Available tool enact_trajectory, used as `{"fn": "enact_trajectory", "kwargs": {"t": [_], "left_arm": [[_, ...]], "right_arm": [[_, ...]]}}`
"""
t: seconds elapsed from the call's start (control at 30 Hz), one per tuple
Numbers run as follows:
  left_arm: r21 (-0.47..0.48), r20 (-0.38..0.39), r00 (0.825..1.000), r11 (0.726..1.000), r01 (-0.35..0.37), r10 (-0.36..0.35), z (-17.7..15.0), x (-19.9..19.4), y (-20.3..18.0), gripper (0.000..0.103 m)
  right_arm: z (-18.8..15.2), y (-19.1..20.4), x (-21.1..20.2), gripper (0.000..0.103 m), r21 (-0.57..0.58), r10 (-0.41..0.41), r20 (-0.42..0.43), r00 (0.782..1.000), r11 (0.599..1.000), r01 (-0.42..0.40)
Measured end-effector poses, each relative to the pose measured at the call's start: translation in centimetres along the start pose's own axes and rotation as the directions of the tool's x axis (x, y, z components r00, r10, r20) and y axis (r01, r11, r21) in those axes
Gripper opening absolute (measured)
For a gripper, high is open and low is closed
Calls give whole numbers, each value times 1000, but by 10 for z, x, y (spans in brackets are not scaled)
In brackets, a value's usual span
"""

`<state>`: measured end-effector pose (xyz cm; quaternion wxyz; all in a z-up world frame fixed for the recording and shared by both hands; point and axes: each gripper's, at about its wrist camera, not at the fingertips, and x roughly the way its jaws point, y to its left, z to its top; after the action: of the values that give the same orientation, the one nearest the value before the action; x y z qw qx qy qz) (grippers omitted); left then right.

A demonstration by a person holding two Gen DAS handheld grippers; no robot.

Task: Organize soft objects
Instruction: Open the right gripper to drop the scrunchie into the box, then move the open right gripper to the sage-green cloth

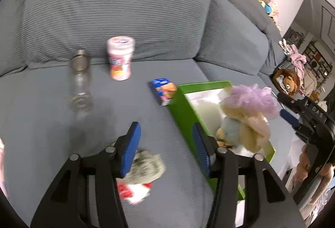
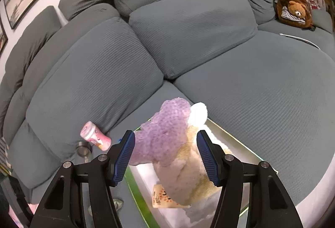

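Note:
A green box (image 1: 184, 110) with a white inside stands on the grey sofa seat. In it lie a purple mesh puff (image 1: 253, 98), a tan plush toy (image 1: 251, 129) and a pale blue plush (image 1: 229, 129). My left gripper (image 1: 165, 140) is open over the seat, just above a grey-green and red-white cloth bundle (image 1: 144, 171). My right gripper (image 2: 165, 156) is open above the box (image 2: 142, 196), its jaws wide on either side of the purple puff (image 2: 165, 133) and the cream plush (image 2: 188, 171), not pressing them.
A clear bottle (image 1: 80, 85) with a metal cap, a pink jar (image 1: 121, 58) and a small blue pack (image 1: 164, 90) sit on the seat (image 1: 52, 123). Back cushions rise behind. A brown teddy (image 2: 294, 9) and clothes lie far right.

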<state>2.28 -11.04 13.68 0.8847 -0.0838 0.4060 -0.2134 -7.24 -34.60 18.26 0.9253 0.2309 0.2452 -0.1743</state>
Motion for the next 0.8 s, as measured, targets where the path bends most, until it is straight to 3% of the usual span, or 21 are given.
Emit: {"fn": "enact_trajectory", "kwargs": {"t": [0.03, 0.2, 0.27, 0.37, 0.43, 0.53, 0.67, 0.8], "left_arm": [[-2, -1, 1000, 1000, -11, 11, -1, -2, 5, 63], [-41, -18, 998, 997, -68, 67, -13, -11, 38, 72], [-73, -33, 998, 995, -62, 60, -16, -13, 50, 75], [-122, -46, 997, 990, -64, 59, -20, -12, 67, 77], [-144, -77, 996, 988, -61, 50, -23, -8, 74, 78], [-166, -148, 989, 985, -51, 26, -28, 3, 78, 78], [-152, -203, 979, 987, -59, 28, -36, 13, 79, 77], [-189, -232, 973, 981, -42, -3, -40, 21, 87, 76]], "right_arm": [[0, 2, -2, 62, -7, 0, 5, 1000, 1000, 0], [-5, 22, -18, 63, -64, 5, 40, 999, 998, -3], [-7, 31, -24, 74, -89, 16, 53, 998, 996, -11], [-14, 49, -29, 75, -147, 104, 38, 994, 984, -98], [-21, 64, -25, 75, -178, 183, -17, 983, 967, -183], [-30, 88, -9, 76, -215, 268, -140, 953, 931, -294], [-56, 120, 19, 76, -251, 279, -295, 914, 900, -356], [-90, 136, 54, 76, -193, 316, -462, 829, 876, -441]]}}
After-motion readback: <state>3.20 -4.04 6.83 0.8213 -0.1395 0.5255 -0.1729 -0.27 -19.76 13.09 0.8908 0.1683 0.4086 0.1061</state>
